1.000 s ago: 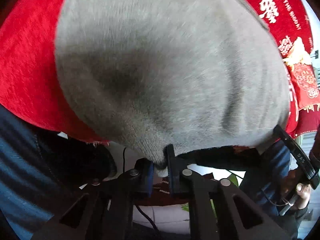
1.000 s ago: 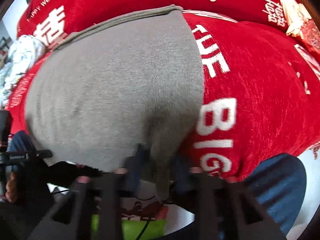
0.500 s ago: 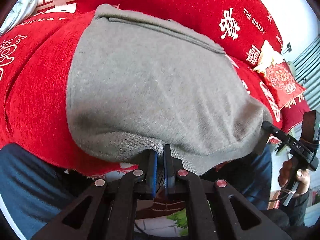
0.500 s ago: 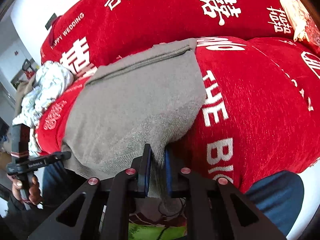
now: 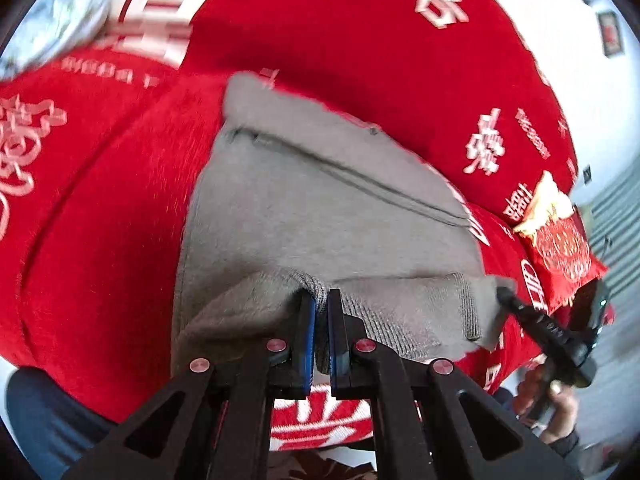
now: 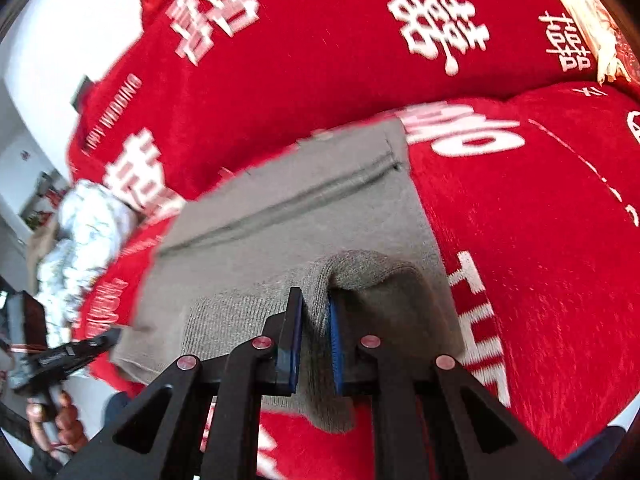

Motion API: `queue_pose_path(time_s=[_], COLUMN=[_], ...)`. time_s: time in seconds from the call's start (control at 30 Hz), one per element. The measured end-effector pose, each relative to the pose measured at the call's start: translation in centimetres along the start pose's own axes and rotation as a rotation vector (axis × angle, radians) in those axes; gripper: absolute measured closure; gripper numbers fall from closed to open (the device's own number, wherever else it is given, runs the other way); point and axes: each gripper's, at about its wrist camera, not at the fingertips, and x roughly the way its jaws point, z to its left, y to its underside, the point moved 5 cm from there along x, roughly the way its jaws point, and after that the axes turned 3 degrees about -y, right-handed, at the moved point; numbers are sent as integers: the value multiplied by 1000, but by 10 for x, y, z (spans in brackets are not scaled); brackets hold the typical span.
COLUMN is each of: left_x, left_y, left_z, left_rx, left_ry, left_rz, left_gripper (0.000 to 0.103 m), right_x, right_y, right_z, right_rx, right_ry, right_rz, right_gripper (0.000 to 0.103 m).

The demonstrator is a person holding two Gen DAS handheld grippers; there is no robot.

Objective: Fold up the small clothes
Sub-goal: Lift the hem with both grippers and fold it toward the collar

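- Since a second ago I have lifted both grippers up and back, so the grey garment (image 5: 320, 216), which filled both views, now shows whole with its ribbed hem raised.
- My left gripper (image 5: 321, 304) pinches a fold of the hem, pads pressed nearly together.
- My right gripper (image 6: 314, 300) clamps a thicker bunch of hem near the other corner.
- The garment's far end lies flat on the red cover (image 6: 540, 220), near a white patterned bundle (image 6: 84, 232).

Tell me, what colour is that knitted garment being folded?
Plain grey, with a ribbed hem; the garment shows best in the right wrist view.
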Motion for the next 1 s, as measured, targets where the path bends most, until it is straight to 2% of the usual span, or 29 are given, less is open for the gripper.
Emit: queue_pose_path(time_s=[0.13,0.17,0.2,0.23,0.27,0.47,0.53,0.57,0.6,0.63,0.77,1.0], left_x=[12,11,11,10,10,10,10,9,7,0,-31,-45], left_y=[5,6,7,8,9,15,15,15,15,14,4,-15], left_z=[6,5,5,6,6,7,8,8,8,6,-10,-29], left_rx=[-12,-6,0,2,-1,-16,-25,-30,-31,-28,28,29], left_ry=[6,8,9,11,16,30,32,32,32,34,34,54], left_rz=[9,5,3,1,1,-8,-15,-18,-25,-47,-163,-218], left_gripper=[97,97,97,97,97,97,97,97,97,97,97,97], right_x=[19,14,11,6,-3,-13,-6,-2,3,2,-26,-58], right_y=[5,8,10,13,19,41,42,42,40,38,22,-15], right_z=[-13,-15,-18,-19,-20,-14,-13,-12,-11,-10,11,33], right_rx=[69,97,111,122,131,80,78,58,44,56,-23,-49], right_ry=[-21,-61,-80,-93,-112,-115,-107,-92,-68,-74,-96,-138], right_rz=[74,62,52,41,15,-12,-12,-7,22,27,-70,-161], right_gripper=[82,75,58,48,33,31,38,71,96,96,96,96])
